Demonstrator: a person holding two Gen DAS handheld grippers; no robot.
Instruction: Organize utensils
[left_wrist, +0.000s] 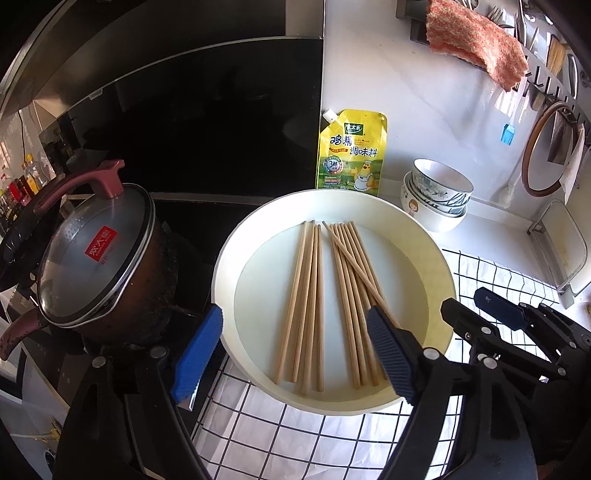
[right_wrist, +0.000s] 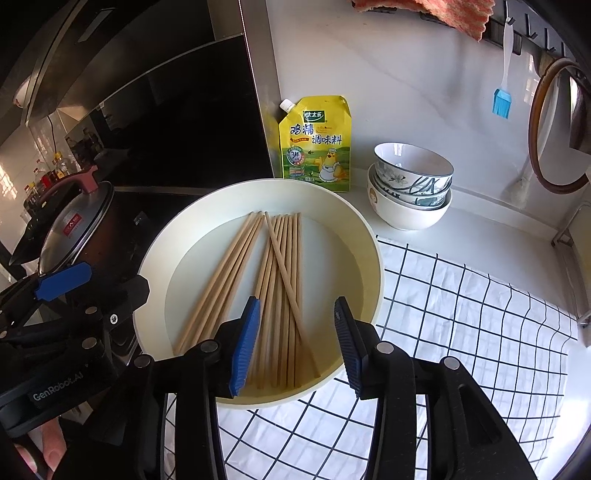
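Several wooden chopsticks lie in a round cream tray (left_wrist: 229, 258) (right_wrist: 371, 258), in a left bunch (left_wrist: 306, 306) (right_wrist: 221, 280) and a right bunch (left_wrist: 351, 291) (right_wrist: 284, 266), one stick crossing the right bunch at a slant. My left gripper (left_wrist: 295, 310) hovers open and wide over the tray's near side, its blue pads apart from the sticks. My right gripper (right_wrist: 297, 301) is open above the near ends of the right bunch, and its pads press on nothing. Each gripper shows in the other's view: the right gripper (left_wrist: 467, 304), the left gripper (right_wrist: 99, 288).
A dark pot with a glass lid (left_wrist: 99, 258) stands on the stove left of the tray. Behind it are a yellow seasoning pouch (left_wrist: 351, 155) and stacked bowls (left_wrist: 436, 195). A checked cloth (left_wrist: 295, 435) lies underneath. A wall rail with utensils (left_wrist: 554, 55) hangs at the upper right.
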